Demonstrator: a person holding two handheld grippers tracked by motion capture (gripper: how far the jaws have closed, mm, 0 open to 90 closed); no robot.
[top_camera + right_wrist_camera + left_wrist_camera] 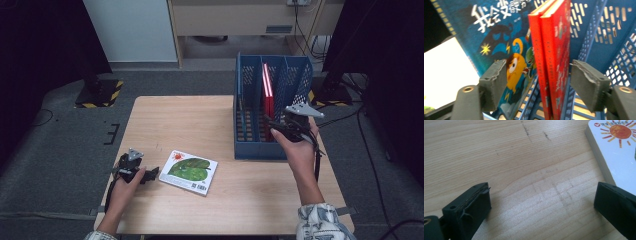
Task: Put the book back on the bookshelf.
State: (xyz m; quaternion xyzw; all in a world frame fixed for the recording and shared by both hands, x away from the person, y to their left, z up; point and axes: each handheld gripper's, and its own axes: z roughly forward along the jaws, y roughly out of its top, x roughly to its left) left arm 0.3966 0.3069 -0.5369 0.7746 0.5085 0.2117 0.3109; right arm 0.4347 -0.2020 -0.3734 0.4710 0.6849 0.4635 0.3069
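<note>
A picture book (pixel 189 171) with a green leaf and an orange sun on its white cover lies flat on the wooden table (pixel 180 120). My left gripper (pixel 150 173) rests on the table at the book's left edge. In the left gripper view it (pixel 541 192) is open over bare wood, its right jaw beside the book's corner (pixel 616 147). My right gripper (pixel 280 127) is at the front of the blue file rack (pixel 250 105), open. Two red books (pixel 554 50) stand upright between its jaws (pixel 537 67), apart from both pads. A blue book (pixel 499 32) leans beside them.
The rack has several slots, and the red books (pixel 268 92) stand in a middle one. A white surface (pixel 446 75) shows left of the blue book. Black stands (pixel 97 87) and cables sit on the grey floor around the table.
</note>
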